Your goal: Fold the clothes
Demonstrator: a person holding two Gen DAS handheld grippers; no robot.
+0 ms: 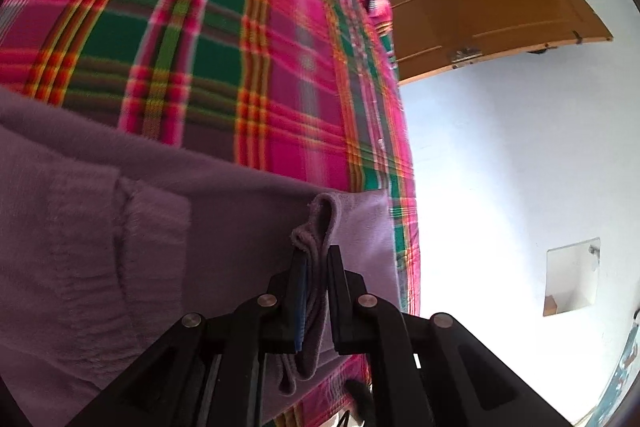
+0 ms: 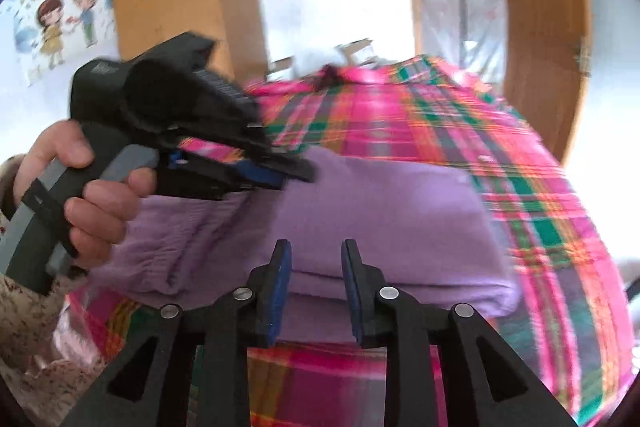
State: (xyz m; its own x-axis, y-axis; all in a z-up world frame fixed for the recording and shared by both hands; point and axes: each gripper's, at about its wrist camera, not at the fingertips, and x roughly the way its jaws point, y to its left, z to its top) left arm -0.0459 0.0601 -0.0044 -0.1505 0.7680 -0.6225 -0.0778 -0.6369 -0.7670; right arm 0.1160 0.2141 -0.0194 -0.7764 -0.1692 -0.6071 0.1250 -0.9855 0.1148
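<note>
While the left gripper (image 1: 316, 259) pinches a bunched edge of the purple sweater (image 2: 380, 203), the garment lies folded on the plaid sheet (image 2: 540, 211), long axis crosswise just ahead of the right gripper (image 2: 316, 253), fingers parted, empty, nearer its front fold.

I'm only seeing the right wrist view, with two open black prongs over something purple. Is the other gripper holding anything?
Observer: Yes. The left gripper is shut on a bunched edge of the purple garment.
Operator: Where does that edge sit on the bed?
Observer: Near the side of the plaid sheet, with white wall beyond.
Operator: Anything on that wall?
Observer: A small square recess, low down.
</note>
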